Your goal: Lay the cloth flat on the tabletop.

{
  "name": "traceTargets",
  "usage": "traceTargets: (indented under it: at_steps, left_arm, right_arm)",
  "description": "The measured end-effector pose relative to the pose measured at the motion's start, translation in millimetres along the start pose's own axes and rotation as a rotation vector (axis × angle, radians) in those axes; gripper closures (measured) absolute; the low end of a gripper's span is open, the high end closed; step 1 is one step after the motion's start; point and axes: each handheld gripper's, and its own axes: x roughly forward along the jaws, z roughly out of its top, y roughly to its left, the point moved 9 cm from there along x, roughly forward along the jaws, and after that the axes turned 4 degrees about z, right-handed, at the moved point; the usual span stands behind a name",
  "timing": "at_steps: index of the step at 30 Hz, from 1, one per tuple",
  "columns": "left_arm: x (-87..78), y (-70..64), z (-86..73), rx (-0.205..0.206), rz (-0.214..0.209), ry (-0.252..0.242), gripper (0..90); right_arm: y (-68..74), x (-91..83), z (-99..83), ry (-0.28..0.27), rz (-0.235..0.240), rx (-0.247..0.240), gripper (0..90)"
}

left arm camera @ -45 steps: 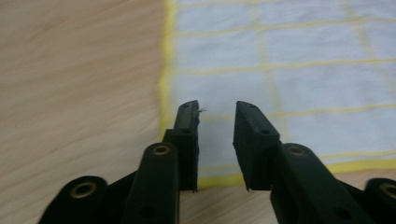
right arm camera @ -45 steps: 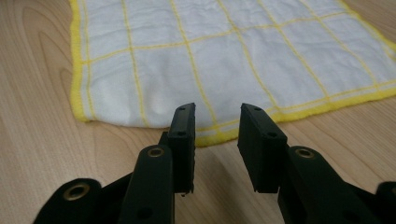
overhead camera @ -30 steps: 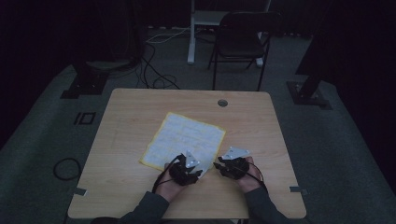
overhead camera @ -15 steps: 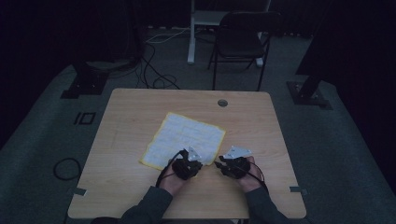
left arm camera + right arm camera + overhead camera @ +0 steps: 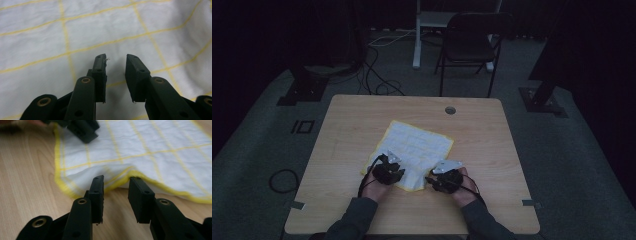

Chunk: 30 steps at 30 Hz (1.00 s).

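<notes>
Left gripper (image 5: 115,62) fingers: apart, hovering over the cloth's (image 5: 417,150) flat middle; closing here may pinch nothing.
Right gripper (image 5: 116,183) fingers: apart, at the cloth's raised yellow hem (image 5: 135,173); could push it away.
Cloth: near centre of the surface (image 5: 352,115), spread, near edge rumpled.

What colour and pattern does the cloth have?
The cloth is white with a yellow grid and yellow border, clearest in the right gripper view.
</notes>
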Motion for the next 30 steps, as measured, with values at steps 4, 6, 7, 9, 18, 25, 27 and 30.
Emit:
traceTargets:
  at_steps: [4, 6, 7, 9, 18, 25, 27, 30]
  left_arm:
    - [-7.5, 13.6, -5.1, -0.014, 0.037, -0.010, 69.0]
    - [-10.8, 23.6, -7.5, -0.039, 0.056, -0.022, 68.4]
    - [-11.8, 28.6, -9.2, -0.046, 0.063, -0.019, 68.2]
    - [-13.6, 37.7, -12.2, -0.059, 0.081, -0.017, 68.1]
    - [-12.1, 48.3, -20.9, -0.070, 0.096, 0.004, 67.8]
    - [-11.9, 48.0, -21.1, -0.071, 0.094, 0.011, 68.3]
    - [-11.9, 47.6, -21.3, -0.073, 0.093, 0.011, 68.9]
    - [-12.1, 47.4, -21.7, -0.071, 0.094, 0.011, 69.3]
  right_arm:
    - [5.2, 10.0, 2.3, 0.003, 0.016, -0.001, 65.5]
    - [5.8, 11.3, 5.7, -0.009, 0.011, 0.002, 63.7]
    - [6.0, 11.8, 7.4, -0.013, 0.010, 0.006, 63.1]
    - [5.1, 13.5, 9.9, -0.015, 0.003, 0.006, 61.4]
    - [2.8, 26.1, 18.2, -0.031, 0.027, 0.054, 58.1]
    - [5.9, 39.5, 19.2, 0.026, 0.044, 0.038, 80.5]
    - [6.3, 36.8, 19.7, 0.030, 0.039, 0.028, 87.0]
    - [6.0, 31.1, 18.3, 0.027, 0.041, 0.020, 88.5]
